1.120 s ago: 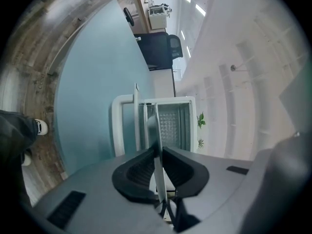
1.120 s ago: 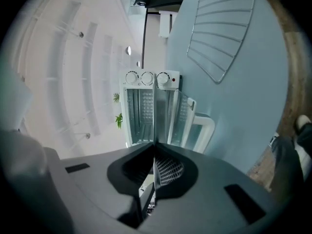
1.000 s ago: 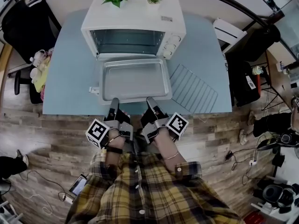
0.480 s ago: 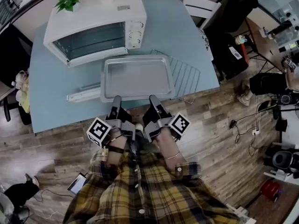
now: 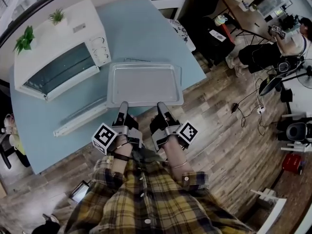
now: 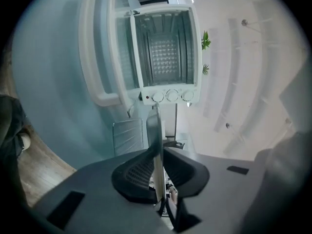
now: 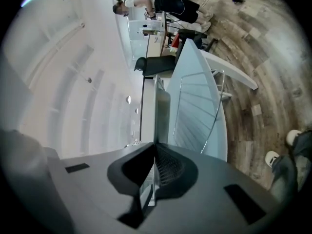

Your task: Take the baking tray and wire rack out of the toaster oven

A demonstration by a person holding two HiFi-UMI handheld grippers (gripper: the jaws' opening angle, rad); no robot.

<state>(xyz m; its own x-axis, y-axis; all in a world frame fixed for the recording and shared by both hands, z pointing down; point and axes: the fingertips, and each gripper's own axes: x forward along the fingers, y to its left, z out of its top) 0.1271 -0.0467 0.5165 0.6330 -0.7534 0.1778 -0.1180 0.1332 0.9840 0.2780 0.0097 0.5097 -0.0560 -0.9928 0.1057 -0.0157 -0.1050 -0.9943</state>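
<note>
Baking tray (image 5: 145, 84) is out of the toaster oven (image 5: 53, 38), carried level over the near right corner of the desk (image 5: 141, 28). Left gripper (image 5: 123, 106) and right gripper (image 5: 161, 107) are each clamped on its near rim. Wire rack (image 7: 197, 106) is also out, lying on the desk beneath and beyond the tray. Oven cavity looks empty, door (image 5: 78, 121) down; likely only setting the tray down remains.
</note>
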